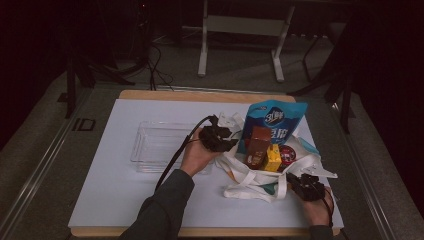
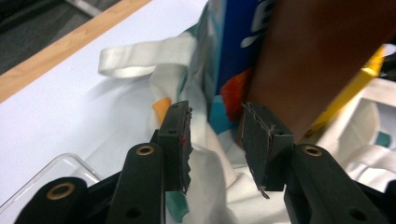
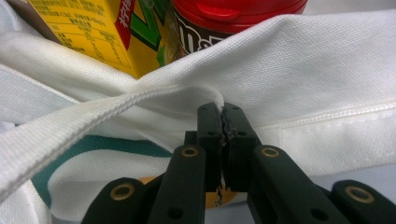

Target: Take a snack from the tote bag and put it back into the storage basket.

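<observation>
White tote bag (image 1: 260, 180): right fingers (image 3: 223, 135) pinch its rim, left fingers (image 2: 177, 140) spread beside its edge.

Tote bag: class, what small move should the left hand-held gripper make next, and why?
Probably ease the left hand-held gripper forward onto the brown packet and close. Its jaws stand open just short of it, while the right hand-held gripper pinches the tote bag rim, steadying it.

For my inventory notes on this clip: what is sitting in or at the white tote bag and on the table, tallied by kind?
Blue snack pouch: 1
Brown packet: 1
Yellow drink carton: 1
Red-lidded tub: 1
White tote bag: 1
Clear plastic tray: 1
Total: 6
</observation>
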Tool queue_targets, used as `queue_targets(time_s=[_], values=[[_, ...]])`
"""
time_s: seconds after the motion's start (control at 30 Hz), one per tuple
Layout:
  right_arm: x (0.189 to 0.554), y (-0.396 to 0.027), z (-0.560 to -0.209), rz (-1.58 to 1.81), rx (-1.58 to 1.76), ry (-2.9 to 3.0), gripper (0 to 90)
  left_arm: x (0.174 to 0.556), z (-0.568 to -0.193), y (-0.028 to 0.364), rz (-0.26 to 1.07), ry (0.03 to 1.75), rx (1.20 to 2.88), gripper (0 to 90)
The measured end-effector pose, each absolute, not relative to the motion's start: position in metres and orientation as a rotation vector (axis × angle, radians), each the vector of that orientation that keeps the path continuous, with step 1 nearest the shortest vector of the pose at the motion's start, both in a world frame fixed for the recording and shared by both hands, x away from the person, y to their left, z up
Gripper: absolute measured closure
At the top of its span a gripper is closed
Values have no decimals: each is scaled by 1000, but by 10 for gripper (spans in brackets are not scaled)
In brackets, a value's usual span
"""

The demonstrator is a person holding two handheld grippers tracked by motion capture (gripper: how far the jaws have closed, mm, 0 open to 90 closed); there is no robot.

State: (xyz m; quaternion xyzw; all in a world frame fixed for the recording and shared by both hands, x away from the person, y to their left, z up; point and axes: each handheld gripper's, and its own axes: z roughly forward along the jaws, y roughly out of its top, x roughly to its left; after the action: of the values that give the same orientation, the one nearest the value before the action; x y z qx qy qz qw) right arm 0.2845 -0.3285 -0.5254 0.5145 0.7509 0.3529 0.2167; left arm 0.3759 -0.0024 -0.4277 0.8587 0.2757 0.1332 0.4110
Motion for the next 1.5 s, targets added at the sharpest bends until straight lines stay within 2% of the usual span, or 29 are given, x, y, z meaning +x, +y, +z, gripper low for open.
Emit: queue_targets(time_s=[0.07, 0.13, 0.27, 0.3, 0.33, 0.67, 0.93, 1.1, 1.33, 1.37, 1.5], values=[[285, -329, -525, 978, 1424, 2082, 869, 374, -427, -3, 334, 678, 2162, 629], [284, -329, -525, 980, 1423, 2081, 868, 373, -428, -4, 317, 660, 2154, 683], [285, -329, -526, 989, 1420, 2084, 867, 371, -430, -8, 306, 625, 2158, 858], [285, -330, -526, 991, 1421, 2085, 867, 370, -433, -14, 287, 599, 2174, 858], [285, -331, -526, 1004, 1423, 2087, 865, 369, -435, -17, 279, 589, 2179, 896], [285, -332, -526, 1017, 1427, 2089, 861, 365, -450, -38, 248, 544, 2264, 897], [285, -332, -526, 1017, 1426, 2089, 861, 361, -457, -38, 185, 500, 2257, 891], [285, -332, -526, 1022, 1427, 2090, 859, 366, -452, -31, 173, 490, 2255, 706], [285, -332, -526, 1026, 1432, 2088, 854, 367, -435, -23, 180, 452, 2185, 554], [285, -332, -526, 1025, 1432, 2087, 853, 367, -432, -22, 187, 451, 2169, 488], [286, -332, -526, 1023, 1428, 2089, 853, 369, -421, -21, 204, 408, 2135, 362]])
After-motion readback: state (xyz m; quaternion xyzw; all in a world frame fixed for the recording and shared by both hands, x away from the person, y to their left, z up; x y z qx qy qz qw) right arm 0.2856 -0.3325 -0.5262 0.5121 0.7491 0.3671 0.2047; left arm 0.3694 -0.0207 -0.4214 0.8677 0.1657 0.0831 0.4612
